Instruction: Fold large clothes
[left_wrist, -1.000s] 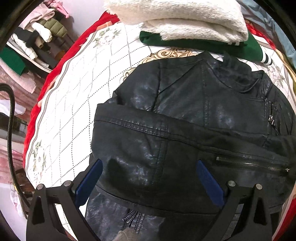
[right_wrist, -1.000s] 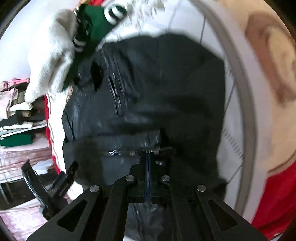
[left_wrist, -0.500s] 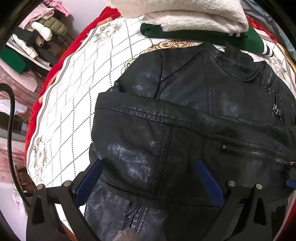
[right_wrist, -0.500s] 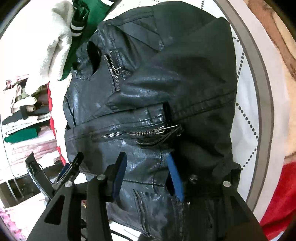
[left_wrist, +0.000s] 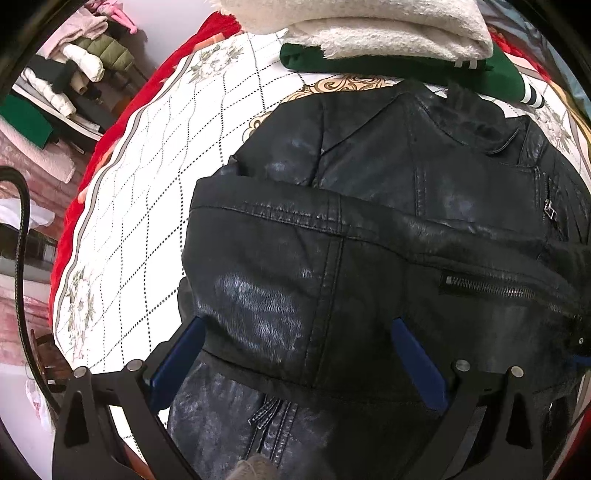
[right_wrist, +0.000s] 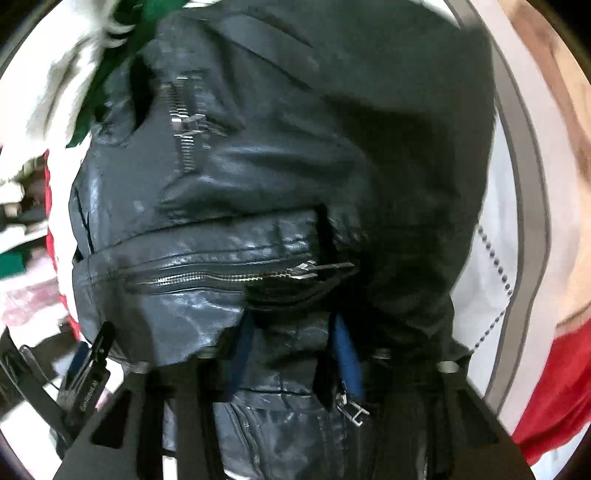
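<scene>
Jacket (left_wrist: 332, 258) lies partly folded on the quilted bed (left_wrist: 147, 206), near stacked clothes (left_wrist: 388, 40). Left tongs (left_wrist: 295, 354) and right tongs (right_wrist: 291, 354) hover spread, holding nothing. Stiff, slick leather could spring open or slide.

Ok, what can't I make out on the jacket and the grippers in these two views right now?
- Right wrist view: motion blur; whether the right gripper touches the black leather jacket is unclear.
- Left wrist view: the jacket's right side and hem are cut off by the frame edge and hidden behind the left gripper.
- The folded pile: top cut off by the edge.
- Bedspread under the jacket: hidden.
</scene>
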